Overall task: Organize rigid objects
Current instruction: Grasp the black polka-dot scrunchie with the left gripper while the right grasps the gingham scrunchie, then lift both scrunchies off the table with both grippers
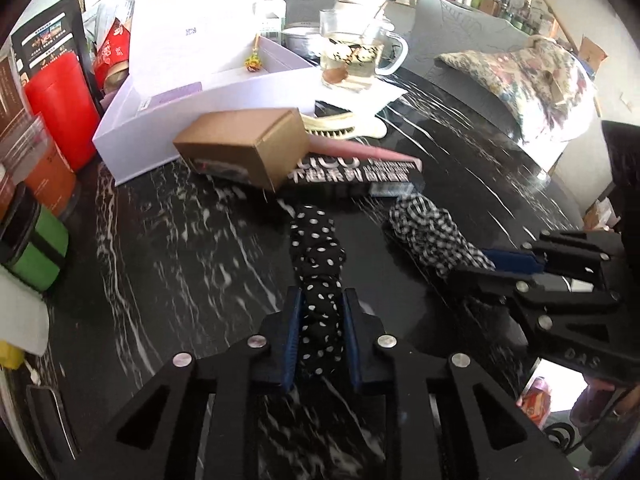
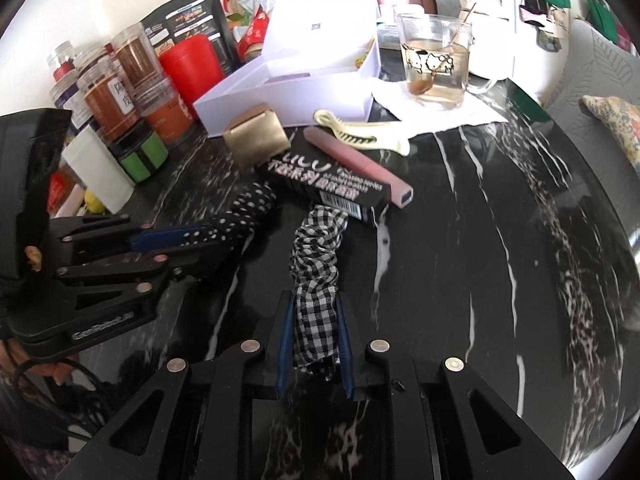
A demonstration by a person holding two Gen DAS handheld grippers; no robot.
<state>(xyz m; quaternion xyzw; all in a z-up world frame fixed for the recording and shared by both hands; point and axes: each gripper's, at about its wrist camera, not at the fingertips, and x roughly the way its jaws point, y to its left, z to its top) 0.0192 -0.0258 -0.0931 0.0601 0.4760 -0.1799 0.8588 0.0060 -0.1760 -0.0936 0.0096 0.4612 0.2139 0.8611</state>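
My left gripper (image 1: 320, 300) is shut on a black scrunchie with white dots (image 1: 318, 248), which stretches away from the pads over the black marble table (image 1: 168, 272). My right gripper (image 2: 314, 304) is shut on a black-and-white checked scrunchie (image 2: 316, 256). Each gripper shows in the other's view: the right gripper (image 1: 488, 268) at the right, the left gripper (image 2: 200, 240) at the left. Just beyond the scrunchies lie a black printed box (image 1: 352, 172), a brown cardboard box (image 1: 248, 144), a pink bar (image 2: 356, 160) and a cream hair claw (image 2: 360, 134).
An open white box (image 1: 192, 92) stands behind the cardboard box. A glass mug (image 1: 352, 60) with liquid sits on white paper. Jars, a red canister (image 2: 192, 68) and a green-banded tin (image 2: 140, 156) crowd the left side. A sofa with a floral cushion (image 1: 516, 68) lies past the table's far edge.
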